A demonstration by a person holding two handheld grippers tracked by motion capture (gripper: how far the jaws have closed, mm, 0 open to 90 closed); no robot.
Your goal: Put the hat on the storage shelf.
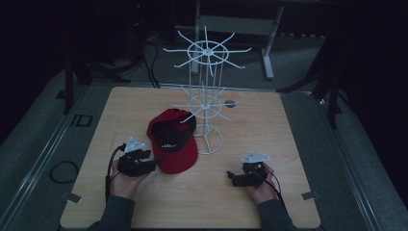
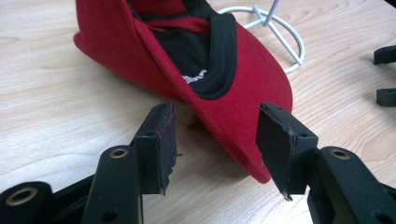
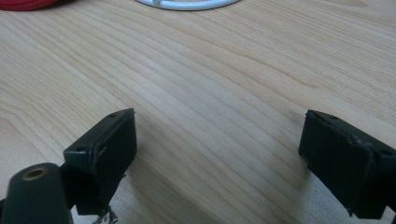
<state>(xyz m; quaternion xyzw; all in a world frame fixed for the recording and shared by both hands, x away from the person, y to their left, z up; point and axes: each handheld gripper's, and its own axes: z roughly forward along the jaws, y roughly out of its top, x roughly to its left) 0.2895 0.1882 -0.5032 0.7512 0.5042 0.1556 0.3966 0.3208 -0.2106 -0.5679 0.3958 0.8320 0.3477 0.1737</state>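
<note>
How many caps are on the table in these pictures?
1. The red cap with black inside lies on the wooden table, beside the base of the white wire rack and just ahead of the left gripper. None seems hidden.

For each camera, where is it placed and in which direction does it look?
High view: above the person's side, looking forward and down on the table, cap and rack; forearms, hands, left gripper and right gripper show.
Left gripper view: on the left gripper, looking along its jaws at the cap's brim, which lies between them.
Right gripper view: on the right gripper, low over bare table; jaws apart.
Shared: cap, rack base and table.
</note>
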